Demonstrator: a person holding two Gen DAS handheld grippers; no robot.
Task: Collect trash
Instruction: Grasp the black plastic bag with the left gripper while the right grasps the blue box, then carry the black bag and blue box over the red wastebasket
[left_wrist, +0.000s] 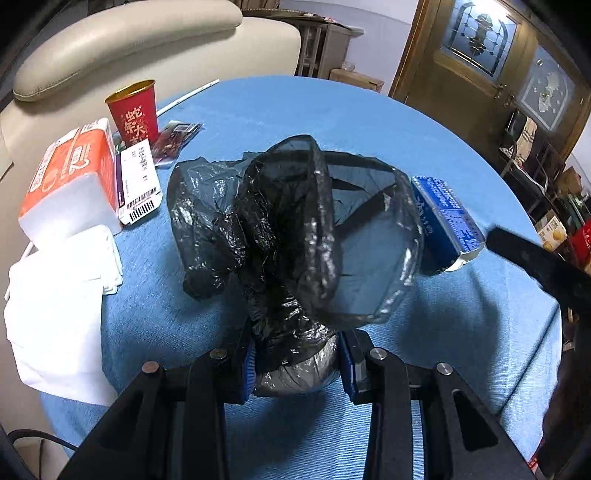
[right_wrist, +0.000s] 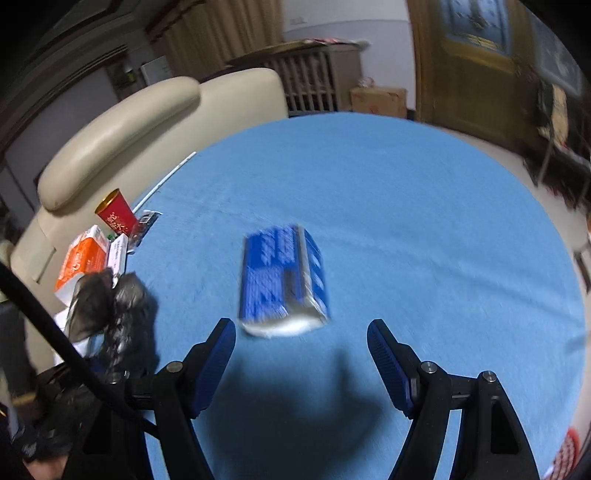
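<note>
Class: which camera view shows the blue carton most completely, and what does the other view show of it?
The right wrist view: the blue carton lies whole on the table, though motion-blurred. In the left wrist view it is sharper, but the black trash bag hides its left end.

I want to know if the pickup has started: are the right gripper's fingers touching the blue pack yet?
Apart. The right wrist view shows the right gripper open, with bare blue tablecloth between its fingertips and the blue pack ahead.

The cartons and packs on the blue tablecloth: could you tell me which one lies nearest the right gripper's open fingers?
The blue rectangular carton, lying alone just ahead of the right gripper; the orange-and-white tissue pack sits far off by the red paper cup.
</note>
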